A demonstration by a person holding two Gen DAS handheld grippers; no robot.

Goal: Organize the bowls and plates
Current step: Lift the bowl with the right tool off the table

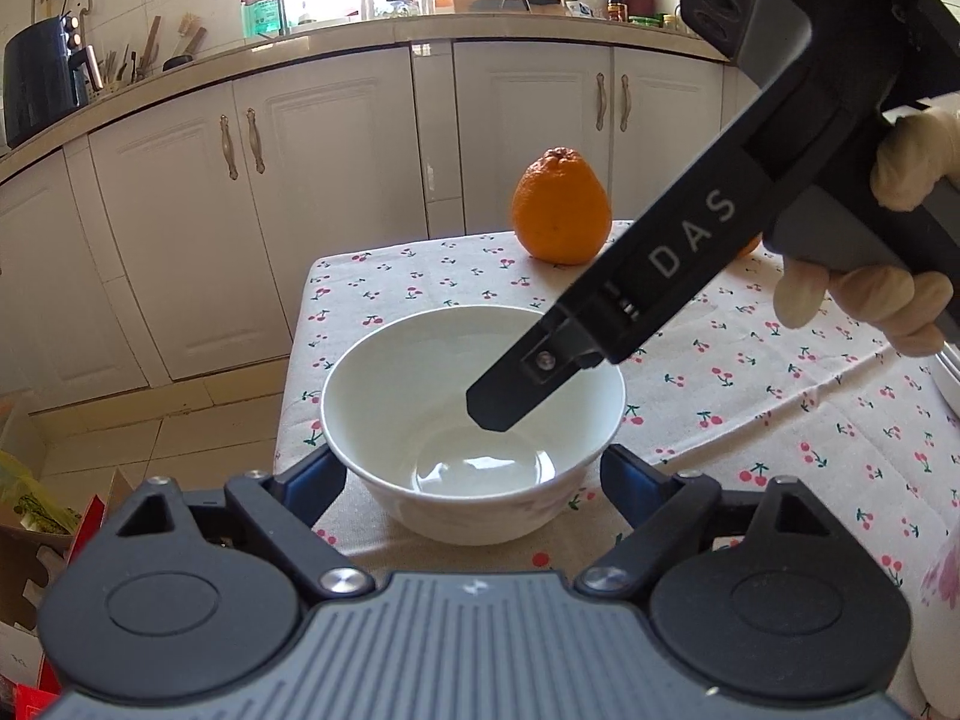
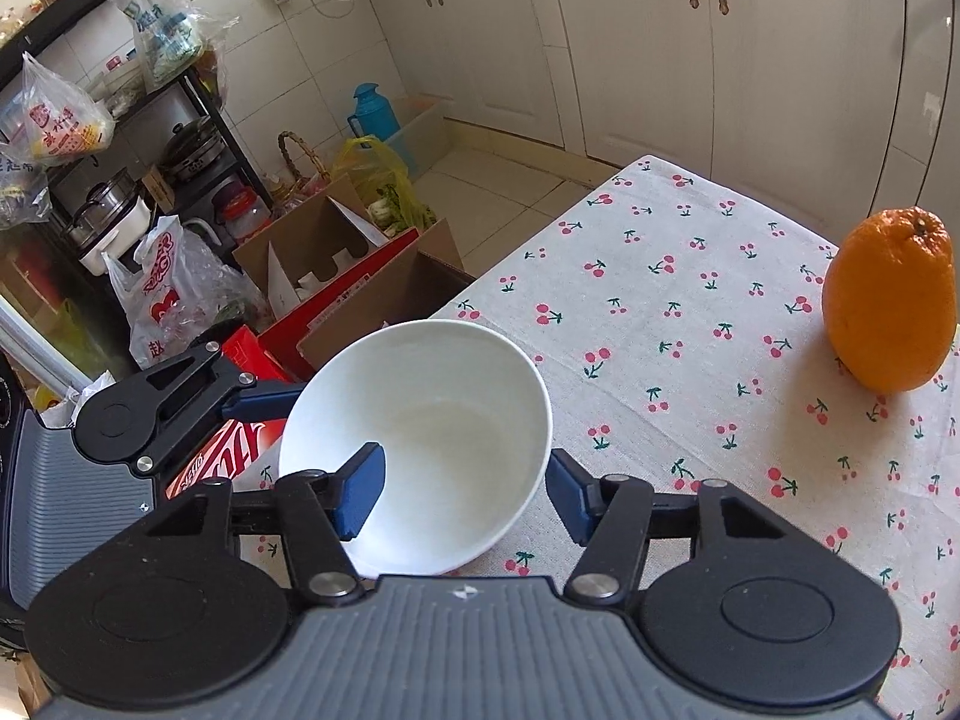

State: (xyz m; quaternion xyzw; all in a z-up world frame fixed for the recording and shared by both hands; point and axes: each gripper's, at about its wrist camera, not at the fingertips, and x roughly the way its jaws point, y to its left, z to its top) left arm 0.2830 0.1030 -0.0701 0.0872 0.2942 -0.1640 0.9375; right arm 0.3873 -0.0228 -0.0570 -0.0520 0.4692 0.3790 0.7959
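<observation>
A white bowl point(image 1: 474, 420) stands on the cherry-print tablecloth point(image 1: 750, 396) near the table's left edge. My left gripper point(image 1: 474, 480) is open, its blue-padded fingers on either side of the bowl's near wall, apart from it. My right gripper point(image 2: 465, 492) is open and straddles the bowl's point(image 2: 432, 438) rim: one finger is inside the bowl, the other outside. In the left wrist view a right fingertip point(image 1: 510, 402) hangs inside the bowl. Another white dish point(image 1: 948, 378) shows partly at the right edge.
An orange fruit point(image 1: 561, 207) stands at the table's far side and also shows in the right wrist view point(image 2: 891, 306). Cardboard boxes point(image 2: 336, 276) and bags lie on the floor left of the table. Kitchen cabinets point(image 1: 336, 180) stand beyond.
</observation>
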